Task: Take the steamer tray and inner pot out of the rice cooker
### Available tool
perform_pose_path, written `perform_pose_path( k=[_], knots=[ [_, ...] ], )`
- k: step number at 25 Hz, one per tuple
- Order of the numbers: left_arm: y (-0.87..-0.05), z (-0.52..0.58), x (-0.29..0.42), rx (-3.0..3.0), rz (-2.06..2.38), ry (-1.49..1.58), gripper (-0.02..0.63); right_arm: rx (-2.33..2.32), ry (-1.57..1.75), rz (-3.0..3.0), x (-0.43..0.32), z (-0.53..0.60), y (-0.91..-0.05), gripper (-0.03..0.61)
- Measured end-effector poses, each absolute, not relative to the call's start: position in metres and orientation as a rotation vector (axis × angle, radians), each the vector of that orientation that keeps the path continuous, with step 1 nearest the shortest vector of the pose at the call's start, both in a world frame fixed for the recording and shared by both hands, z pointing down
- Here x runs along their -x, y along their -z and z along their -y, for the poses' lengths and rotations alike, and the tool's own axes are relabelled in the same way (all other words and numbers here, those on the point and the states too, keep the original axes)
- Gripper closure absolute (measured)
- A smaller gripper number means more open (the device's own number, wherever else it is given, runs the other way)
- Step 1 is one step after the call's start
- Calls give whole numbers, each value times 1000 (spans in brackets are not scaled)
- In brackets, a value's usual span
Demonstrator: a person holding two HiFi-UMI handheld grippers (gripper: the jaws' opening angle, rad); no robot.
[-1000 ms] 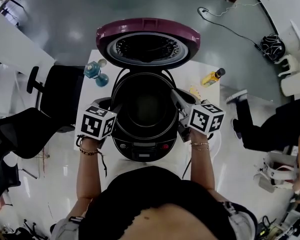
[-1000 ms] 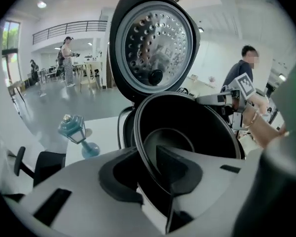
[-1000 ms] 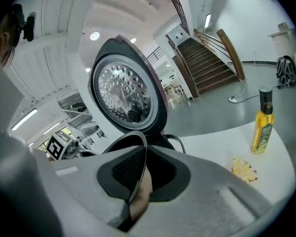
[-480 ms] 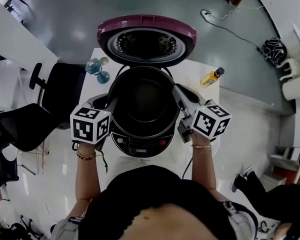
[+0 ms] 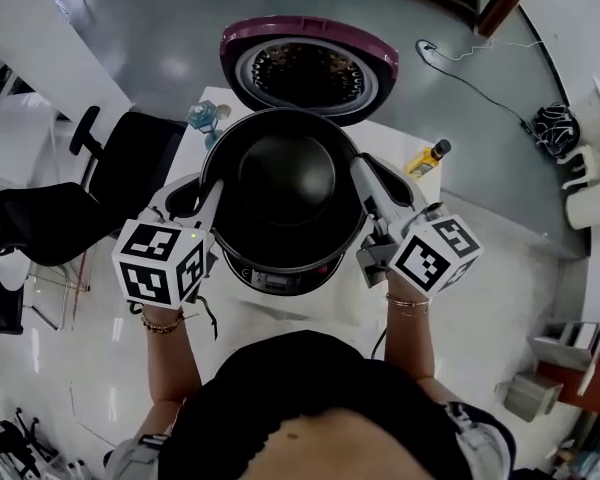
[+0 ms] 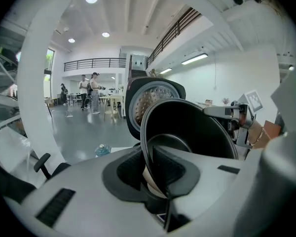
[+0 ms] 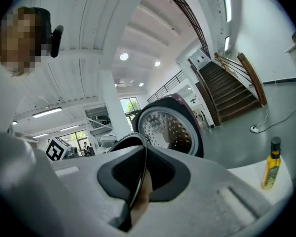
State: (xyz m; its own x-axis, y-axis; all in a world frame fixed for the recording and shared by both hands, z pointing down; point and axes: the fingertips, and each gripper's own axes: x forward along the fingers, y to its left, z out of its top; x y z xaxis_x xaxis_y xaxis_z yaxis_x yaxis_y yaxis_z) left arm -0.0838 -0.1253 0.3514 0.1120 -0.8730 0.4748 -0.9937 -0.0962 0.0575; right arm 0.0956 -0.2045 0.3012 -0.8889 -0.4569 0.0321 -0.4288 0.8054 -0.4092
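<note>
Head view shows the black inner pot at frame centre, held just above the rice cooker on the desk. The left gripper has its fingers closing on the pot's left rim, and the right gripper is clenched on the right rim. The cooker's purple lid stands open at the top of the frame.

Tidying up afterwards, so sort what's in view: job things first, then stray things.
Job: inner pot; rice cooker, lid open; left gripper, jaws closing on the pot's rim; right gripper, shut on the rim.
Lying about: yellow bottle, blue container, office chair.
</note>
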Motion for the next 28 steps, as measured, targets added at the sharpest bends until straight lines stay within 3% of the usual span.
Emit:
perform_pose_path(
  k=[12, 28],
  knots=[
    [-314, 68, 132, -2031, 1963, -361, 566, 620, 557, -2910, -46, 154, -268, 555],
    [-296, 58, 282, -2191, 1797, -389, 569, 869, 520, -2810, 91, 111, -250, 555]
  ],
)
